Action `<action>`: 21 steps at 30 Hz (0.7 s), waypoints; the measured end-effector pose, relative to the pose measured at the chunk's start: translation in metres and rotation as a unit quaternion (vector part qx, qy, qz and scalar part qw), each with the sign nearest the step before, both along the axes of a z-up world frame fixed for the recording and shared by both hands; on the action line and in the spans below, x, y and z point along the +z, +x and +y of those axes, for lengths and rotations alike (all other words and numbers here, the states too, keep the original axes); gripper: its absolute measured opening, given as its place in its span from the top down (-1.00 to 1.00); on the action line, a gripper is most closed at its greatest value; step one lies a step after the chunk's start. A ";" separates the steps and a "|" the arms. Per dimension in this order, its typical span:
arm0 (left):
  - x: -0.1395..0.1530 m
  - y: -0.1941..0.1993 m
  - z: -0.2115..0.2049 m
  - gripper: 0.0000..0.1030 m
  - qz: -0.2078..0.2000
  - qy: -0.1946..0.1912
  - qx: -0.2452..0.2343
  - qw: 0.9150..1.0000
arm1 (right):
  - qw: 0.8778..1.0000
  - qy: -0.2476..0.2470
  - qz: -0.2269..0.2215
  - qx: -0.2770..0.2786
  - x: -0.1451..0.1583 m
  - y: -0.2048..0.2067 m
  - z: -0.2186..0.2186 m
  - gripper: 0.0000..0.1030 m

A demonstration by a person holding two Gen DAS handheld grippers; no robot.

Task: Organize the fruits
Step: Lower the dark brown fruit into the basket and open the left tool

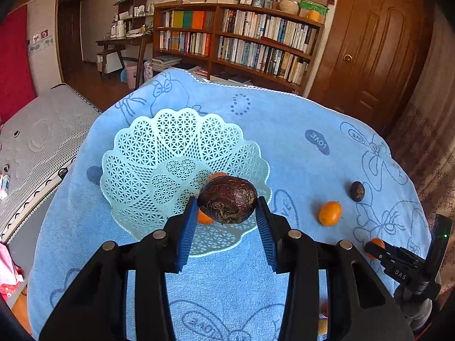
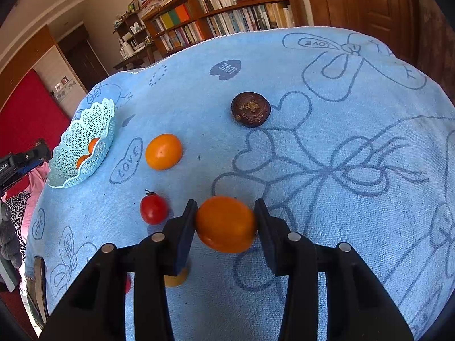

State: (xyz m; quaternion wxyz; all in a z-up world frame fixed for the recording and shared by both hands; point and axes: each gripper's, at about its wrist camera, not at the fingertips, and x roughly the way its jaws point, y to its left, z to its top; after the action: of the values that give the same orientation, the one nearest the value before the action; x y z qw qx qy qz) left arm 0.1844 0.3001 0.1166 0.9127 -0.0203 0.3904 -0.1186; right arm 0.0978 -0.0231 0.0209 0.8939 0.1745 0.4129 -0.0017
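Observation:
My left gripper is shut on a dark brown wrinkled fruit, held over the near side of a pale green lattice basket. Two small orange fruits lie in the basket, mostly hidden behind the held fruit. My right gripper is shut on an orange fruit low over the blue cloth. Loose on the cloth lie another orange fruit, a second dark fruit and a red cherry tomato. The basket sits far left in the right wrist view.
A yellowish fruit and a red one peek out under my right gripper's left finger. The cloth drops off on all sides. A mattress lies to the left, with a bookshelf and a wooden door behind.

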 end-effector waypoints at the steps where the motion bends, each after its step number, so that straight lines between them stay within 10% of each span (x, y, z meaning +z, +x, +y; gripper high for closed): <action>1: -0.002 0.005 0.003 0.17 0.003 0.005 0.003 1.000 | 1.000 0.000 0.000 0.000 0.000 0.000 0.000 0.18; 10: -0.024 0.028 0.021 0.13 0.041 0.028 0.014 0.999 | 1.000 -0.003 0.003 0.002 -0.002 0.001 0.002 0.18; 14: -0.017 0.027 0.034 -0.56 0.031 0.020 0.030 0.999 | 1.000 -0.005 0.002 0.002 -0.003 0.001 0.003 0.18; 21: 0.013 0.011 0.066 -0.70 0.007 0.011 0.050 0.999 | 1.000 -0.010 -0.002 0.006 -0.002 0.002 0.008 0.18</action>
State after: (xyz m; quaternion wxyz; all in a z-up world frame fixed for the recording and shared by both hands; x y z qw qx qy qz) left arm 0.1956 0.3663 0.1295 0.9150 -0.0305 0.3964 -0.0686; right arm 0.0994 -0.0152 0.0184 0.8963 0.1634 0.4122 -0.0001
